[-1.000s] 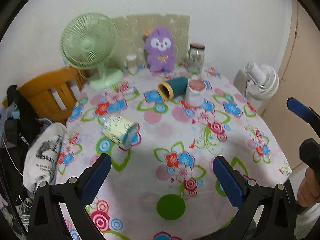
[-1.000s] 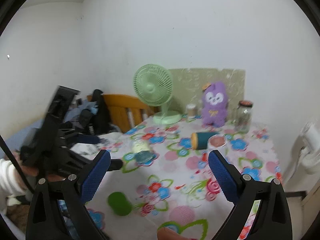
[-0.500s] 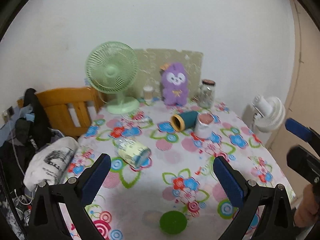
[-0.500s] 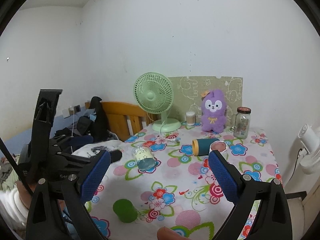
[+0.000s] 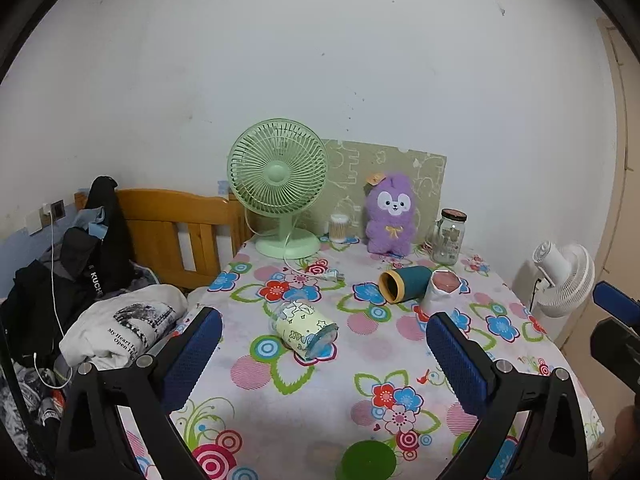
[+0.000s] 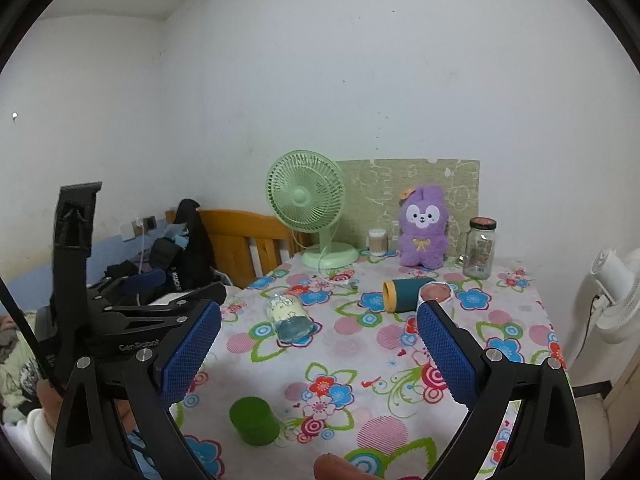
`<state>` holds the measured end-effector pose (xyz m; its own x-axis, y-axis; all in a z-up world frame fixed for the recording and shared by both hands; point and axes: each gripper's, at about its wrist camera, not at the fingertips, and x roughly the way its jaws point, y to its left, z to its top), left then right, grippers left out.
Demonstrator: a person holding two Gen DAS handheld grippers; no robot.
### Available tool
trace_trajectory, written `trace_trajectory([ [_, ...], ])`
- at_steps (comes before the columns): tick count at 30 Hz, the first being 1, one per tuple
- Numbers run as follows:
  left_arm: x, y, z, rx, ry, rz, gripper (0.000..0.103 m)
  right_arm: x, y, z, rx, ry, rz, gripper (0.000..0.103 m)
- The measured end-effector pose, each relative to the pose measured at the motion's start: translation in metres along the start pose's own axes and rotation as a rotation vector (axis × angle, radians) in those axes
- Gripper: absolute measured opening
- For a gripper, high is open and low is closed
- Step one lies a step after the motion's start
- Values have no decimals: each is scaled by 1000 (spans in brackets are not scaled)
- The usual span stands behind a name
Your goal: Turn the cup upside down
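On the floral-clothed table [image 5: 280,412], a green cylindrical cup [image 5: 366,462] is cut off below; left gripper [image 5: 324,354] and right gripper [image 6: 318,350] gape empty.

Both grippers have been lifted and tipped back over the last second. From the left gripper [image 5: 324,346], the table [image 5: 320,400] has slid down the view and much more bare wall [image 5: 320,60] shows above the green fan [image 5: 278,172]; the green cup [image 5: 368,462], which sat between its fingers, is now down at the bottom edge. From the right gripper [image 6: 318,350], the view has steadied from a blur and risen too, so the green cup [image 6: 254,420] stands clear on the cloth. The left gripper seen from there [image 6: 132,312] has swung from a slant to nearly upright. Both sets of jaws gape as wide as before.
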<state>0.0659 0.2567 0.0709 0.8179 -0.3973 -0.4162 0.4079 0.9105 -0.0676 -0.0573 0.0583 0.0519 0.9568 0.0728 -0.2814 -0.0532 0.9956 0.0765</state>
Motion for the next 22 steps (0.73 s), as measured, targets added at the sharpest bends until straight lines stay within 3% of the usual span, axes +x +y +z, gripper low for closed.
trace_trajectory([
  [22,9,-6,-10,-4,20,-29,103,11,-12,-6,54,38,-10,100],
])
